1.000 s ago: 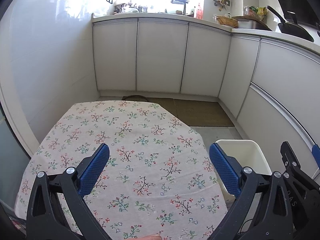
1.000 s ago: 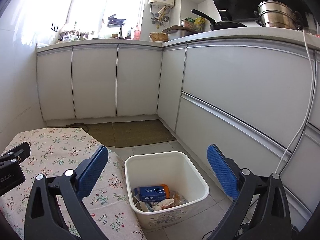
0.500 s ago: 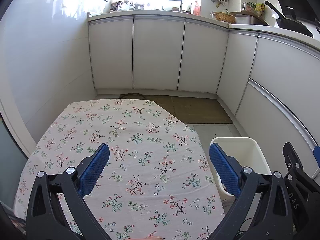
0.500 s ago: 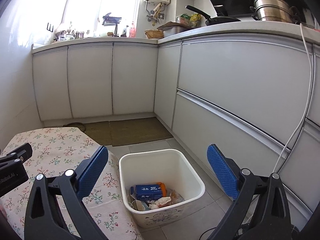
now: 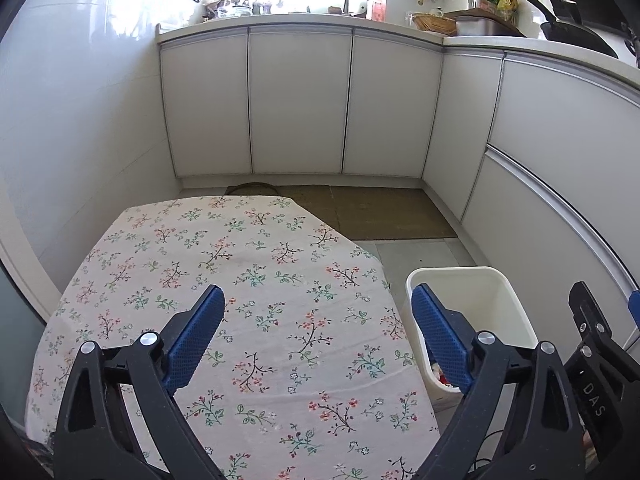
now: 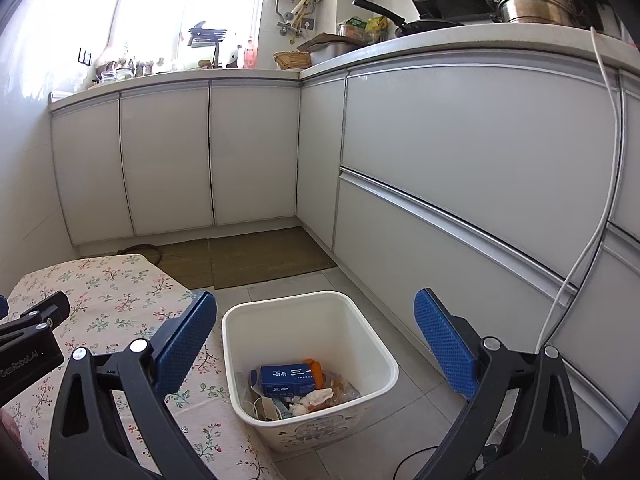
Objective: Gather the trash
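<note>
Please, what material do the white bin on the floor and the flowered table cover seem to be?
The white bin looks like moulded plastic: smooth, slightly glossy walls, rounded corners and a rolled rim. The table cover looks like thin woven cloth, matte, with a printed flower pattern and soft wrinkles; whether cotton or synthetic cannot be told.

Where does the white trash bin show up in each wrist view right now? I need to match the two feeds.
Left wrist: the white trash bin sits lower right, on the floor beside the floral tablecloth, partly behind the left gripper's right finger.
Right wrist: the bin is bottom centre, between the open fingers of the right gripper, with a blue carton inside.
Shared landmark: the brown floor mat by the cabinets.
</note>
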The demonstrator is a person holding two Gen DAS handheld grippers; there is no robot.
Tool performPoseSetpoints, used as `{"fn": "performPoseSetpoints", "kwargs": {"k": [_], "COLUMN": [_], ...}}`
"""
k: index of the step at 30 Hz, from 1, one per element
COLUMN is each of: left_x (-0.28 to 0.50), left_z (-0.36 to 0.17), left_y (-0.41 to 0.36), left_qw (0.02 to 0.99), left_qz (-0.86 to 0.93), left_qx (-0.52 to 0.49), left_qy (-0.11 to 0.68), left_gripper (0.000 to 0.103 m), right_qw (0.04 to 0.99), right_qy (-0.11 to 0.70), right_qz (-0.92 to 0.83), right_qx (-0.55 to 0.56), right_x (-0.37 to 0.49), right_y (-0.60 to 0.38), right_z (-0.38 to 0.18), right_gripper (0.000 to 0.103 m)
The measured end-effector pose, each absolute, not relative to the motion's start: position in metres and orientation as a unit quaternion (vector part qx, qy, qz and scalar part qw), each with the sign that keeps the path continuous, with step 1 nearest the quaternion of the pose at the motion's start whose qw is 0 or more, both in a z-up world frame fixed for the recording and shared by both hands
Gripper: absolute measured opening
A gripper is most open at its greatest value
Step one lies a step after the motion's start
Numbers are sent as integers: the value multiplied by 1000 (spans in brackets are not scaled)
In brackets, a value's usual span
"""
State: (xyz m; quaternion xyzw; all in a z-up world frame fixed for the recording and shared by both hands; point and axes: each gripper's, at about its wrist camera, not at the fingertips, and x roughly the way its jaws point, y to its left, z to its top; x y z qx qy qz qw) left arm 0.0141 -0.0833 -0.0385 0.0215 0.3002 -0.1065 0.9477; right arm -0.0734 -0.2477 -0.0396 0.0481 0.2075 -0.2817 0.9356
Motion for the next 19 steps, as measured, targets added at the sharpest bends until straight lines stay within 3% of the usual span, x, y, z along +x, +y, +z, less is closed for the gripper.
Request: {"fn": "performPoseSetpoints", "kwargs": {"k": [11,15,19], "left_x": [10,7,5], "left_z": [-38,-36,-36], "left_y": [-101,-100,-100], "left_qw": [950,953,955], "left_qz": [-127,-120,-116], "left_qx": [39,34,37], "left_qy": [281,276,270], "left_gripper": [79,92,95], "right_qw": [931,932,934], "right_qy": [214,210,201], "right_qz": [-289,-288,-287], "right_qx": [57,61,62], "right_x": [-71,-72,-74], "right_y": [-255,-255,-254], "right_z": [-42,-42,-40], "right_gripper": [96,96,96]}}
